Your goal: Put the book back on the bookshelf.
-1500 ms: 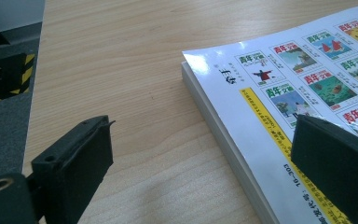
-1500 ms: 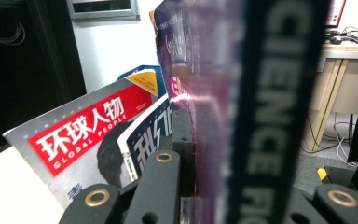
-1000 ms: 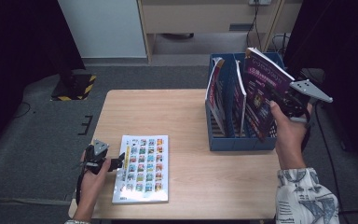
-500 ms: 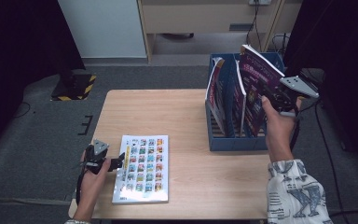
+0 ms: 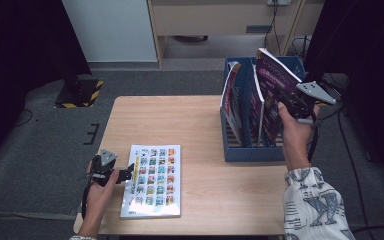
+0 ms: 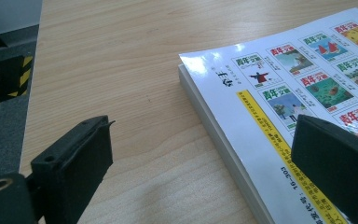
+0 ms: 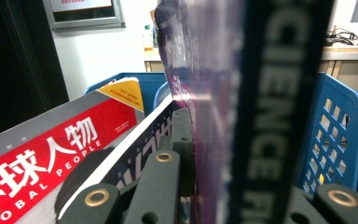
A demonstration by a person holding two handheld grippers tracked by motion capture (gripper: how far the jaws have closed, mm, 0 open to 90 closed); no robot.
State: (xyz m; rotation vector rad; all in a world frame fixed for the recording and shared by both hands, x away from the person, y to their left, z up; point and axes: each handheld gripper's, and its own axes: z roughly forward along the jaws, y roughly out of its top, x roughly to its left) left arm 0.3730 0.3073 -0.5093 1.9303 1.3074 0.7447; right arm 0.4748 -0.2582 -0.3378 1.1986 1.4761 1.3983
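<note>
High view, nearest edge first: the left gripper rests low at the table's front left corner, its jaws spread wide with nothing between them. In the left gripper view those jaws straddle the near edge of the white magazine, one over bare wood and one over the cover, neither pressing on it. That magazine lies flat, face up, and this hand sits where it sat a second ago.

Further back on the right, the right gripper holds the purple magazine clamped by its edge. The right gripper view confirms it: the jaws are pinched tight on the thin purple magazine, with a red-covered magazine already standing in the neighbouring slot.

Change noted: over the last second the purple magazine has come lower and closer in over the blue file rack; its lower edge now sits between the rack's dividers, while its top leans out above the rim.

Assessment: filing is under way but not complete. The magazine appears only partly seated, so the grip should not be released until it stands in its slot. The white magazine looks to be next for filing.
</note>
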